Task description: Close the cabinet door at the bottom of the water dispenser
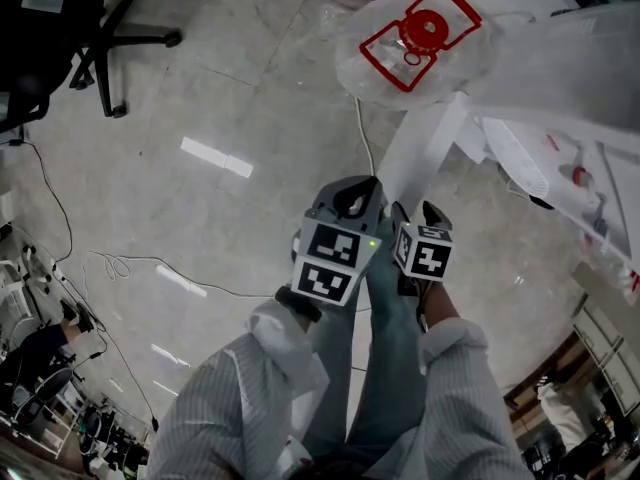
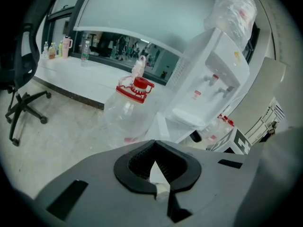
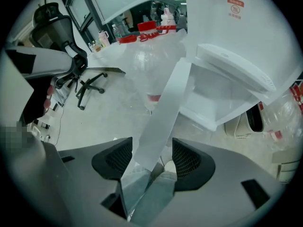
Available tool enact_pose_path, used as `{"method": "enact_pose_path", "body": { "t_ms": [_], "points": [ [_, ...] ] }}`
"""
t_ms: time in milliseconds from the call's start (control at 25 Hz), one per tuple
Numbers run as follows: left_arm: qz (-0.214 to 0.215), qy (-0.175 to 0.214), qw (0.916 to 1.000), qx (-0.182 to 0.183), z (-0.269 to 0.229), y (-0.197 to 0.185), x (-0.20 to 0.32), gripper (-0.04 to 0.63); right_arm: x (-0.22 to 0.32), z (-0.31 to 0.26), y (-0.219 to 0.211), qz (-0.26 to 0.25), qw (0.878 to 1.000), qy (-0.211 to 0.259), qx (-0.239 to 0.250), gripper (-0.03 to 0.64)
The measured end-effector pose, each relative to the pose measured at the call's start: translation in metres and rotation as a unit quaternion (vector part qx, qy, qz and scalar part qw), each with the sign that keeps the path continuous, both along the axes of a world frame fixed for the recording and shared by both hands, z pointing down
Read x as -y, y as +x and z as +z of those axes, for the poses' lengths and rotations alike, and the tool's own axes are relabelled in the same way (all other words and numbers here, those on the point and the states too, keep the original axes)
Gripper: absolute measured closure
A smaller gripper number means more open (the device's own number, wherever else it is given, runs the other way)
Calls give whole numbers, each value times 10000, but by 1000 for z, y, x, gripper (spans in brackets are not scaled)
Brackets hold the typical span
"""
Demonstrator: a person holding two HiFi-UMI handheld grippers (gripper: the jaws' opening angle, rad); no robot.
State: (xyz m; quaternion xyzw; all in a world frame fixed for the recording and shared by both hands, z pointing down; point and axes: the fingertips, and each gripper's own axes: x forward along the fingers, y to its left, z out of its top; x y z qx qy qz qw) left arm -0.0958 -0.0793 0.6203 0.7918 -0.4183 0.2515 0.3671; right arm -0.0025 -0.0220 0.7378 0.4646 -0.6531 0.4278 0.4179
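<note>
We are looking down on a grey floor (image 1: 200, 98) with both grippers held close together in front of us. The water dispenser (image 2: 213, 79) stands at the far right, white, with a plastic-wrapped bottle (image 2: 234, 8) on top. Its bottom cabinet (image 3: 222, 96) is open. The cabinet door (image 3: 165, 112) is swung out from it toward us, its free edge nearest to the grippers.

The right gripper (image 3: 152, 152) has its jaws spread wide. The door's near edge stands between the two ribbed pads (image 3: 113, 159), with a gap showing on each side, so neither pad presses on it.

The left gripper (image 2: 154, 148) sits just to the left of the right one. Its jaws are together at the tips, leaving only the small hollow between the pads. A white sliver shows through that hollow, and we cannot tell what it is.

A large clear water jug (image 1: 415, 38) with a red cap and handle lies on the floor to the far left of the door. An office chair (image 1: 60, 28) stands at the far left, and a thin cable (image 1: 150, 263) trails across the floor on our left.
</note>
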Motion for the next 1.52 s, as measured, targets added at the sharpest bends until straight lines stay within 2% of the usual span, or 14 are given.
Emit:
{"method": "enact_pose_path", "body": {
  "t_ms": [200,360,680,1040,1280,1520],
  "points": [
    [48,-48,10000,-7,4,-1,-1,586,-10,8,-3,21,9997,-222,-87,396],
    [38,-78,10000,-14,6,-6,-1,586,-10,10,-1,-155,9991,-255,-302,396],
    [147,-81,9999,27,8,-10,5,586,-12,9,0,-130,9982,-396,-441,399],
    [315,-145,9994,70,12,8,11,586,-16,9,15,-277,9976,-424,-468,403],
    [218,-96,9996,150,12,25,16,586,-19,11,29,-407,9975,-431,-375,403],
    [-168,-176,9995,211,17,51,6,586,-23,13,52,-666,9968,-417,-148,403]
  ]
}}
